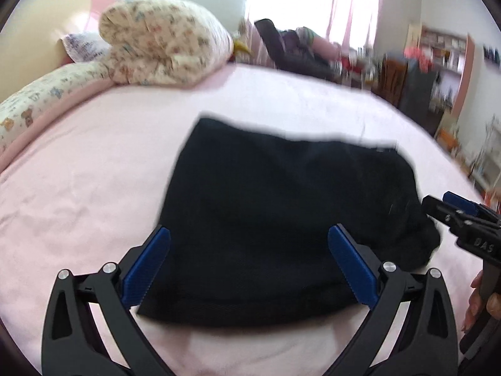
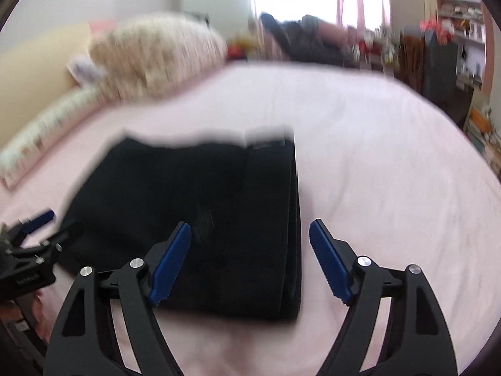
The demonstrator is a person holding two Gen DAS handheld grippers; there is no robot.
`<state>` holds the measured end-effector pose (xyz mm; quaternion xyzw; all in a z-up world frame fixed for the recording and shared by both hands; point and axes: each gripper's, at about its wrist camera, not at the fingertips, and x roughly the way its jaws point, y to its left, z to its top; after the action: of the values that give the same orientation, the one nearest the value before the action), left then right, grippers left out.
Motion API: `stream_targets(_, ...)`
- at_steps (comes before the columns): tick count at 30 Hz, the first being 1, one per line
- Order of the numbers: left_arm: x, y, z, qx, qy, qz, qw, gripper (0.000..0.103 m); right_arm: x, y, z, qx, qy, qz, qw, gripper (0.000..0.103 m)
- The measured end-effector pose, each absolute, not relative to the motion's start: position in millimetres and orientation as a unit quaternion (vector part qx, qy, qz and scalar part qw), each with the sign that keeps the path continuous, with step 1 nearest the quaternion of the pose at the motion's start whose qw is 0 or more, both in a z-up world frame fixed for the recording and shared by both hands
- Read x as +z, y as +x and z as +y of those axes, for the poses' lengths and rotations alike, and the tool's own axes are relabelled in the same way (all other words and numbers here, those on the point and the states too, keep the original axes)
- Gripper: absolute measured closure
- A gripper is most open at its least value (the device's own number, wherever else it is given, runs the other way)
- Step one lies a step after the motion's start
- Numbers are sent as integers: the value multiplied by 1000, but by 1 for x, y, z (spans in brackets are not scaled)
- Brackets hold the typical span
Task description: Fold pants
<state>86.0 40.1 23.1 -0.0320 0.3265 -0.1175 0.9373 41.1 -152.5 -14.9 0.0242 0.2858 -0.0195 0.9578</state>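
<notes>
Black fabric pants [image 1: 281,219], folded into a compact rectangular bundle, are seen lying flat on the pink bedsheet [image 1: 78,188], toward the near middle of the bed. Layered fold edges are visible along the bundle's right side in the right wrist view [image 2: 291,235]; the far edge is smeared by motion blur there.

The left gripper [image 1: 249,250] is seen above the near edge of the bundle, its blue ribbed pads [image 1: 147,269] spread wide, nothing pinched between them. The jaws of the right gripper [image 2: 250,247] stand apart as well, one pad over the cloth, the other over bare sheet; no pad is seen pressing on the fabric.

In the left wrist view the right gripper [image 1: 454,216] is cut off at the right rim, with fingertips of a hand [image 1: 479,300] partly seen on its handle. In the right wrist view the left gripper [image 2: 37,228] is cropped at the left rim.

A rolled floral cream quilt [image 1: 166,40] is noted far left, beside a partly hidden patterned pillow [image 1: 83,47]. Dark clothing [image 1: 297,50] beyond the far bed edge cannot be identified. Pink curtains [image 1: 353,0] are washed out by window glare. Shelves [image 1: 441,50] at far right are too blurred to read.
</notes>
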Motion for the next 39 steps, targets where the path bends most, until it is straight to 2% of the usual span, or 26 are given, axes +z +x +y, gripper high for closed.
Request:
stream_targets(2,30,94,36,-119,-25,323,939,2,1,50,-154,18,45,271,961,22)
stream_targets(7,19,114,18,-116,16,352,929,2,7,114,-150,52,58,309,948,22)
stream_targets(9,4,118,14,-117,27,367,922,2,-3,131,-148,46,50,338,939,20)
stream_targets(12,-13,123,11,-114,43,382,916,2,-51,164,-152,8,41,433,900,19)
stream_targets(15,-15,125,14,-118,37,385,914,2,-61,164,-166,23,91,426,900,17)
stream_targets(18,-17,126,16,-122,30,386,914,2,-60,161,-163,21,84,427,900,17)
stream_targets(23,-8,117,24,-121,18,371,921,2,-35,115,-168,33,101,383,918,17)
stream_targets(30,-16,114,20,-114,52,386,914,2,-72,69,-149,-25,-39,412,910,16)
stream_targets(32,-16,114,20,-113,53,385,914,2,-76,73,-154,-34,-20,416,909,6)
stream_targets(36,-12,116,31,-132,20,388,912,2,-73,76,-175,-4,48,428,903,5)
stream_targets(39,6,124,48,-141,-21,392,909,2,-44,70,-195,17,107,391,914,6)
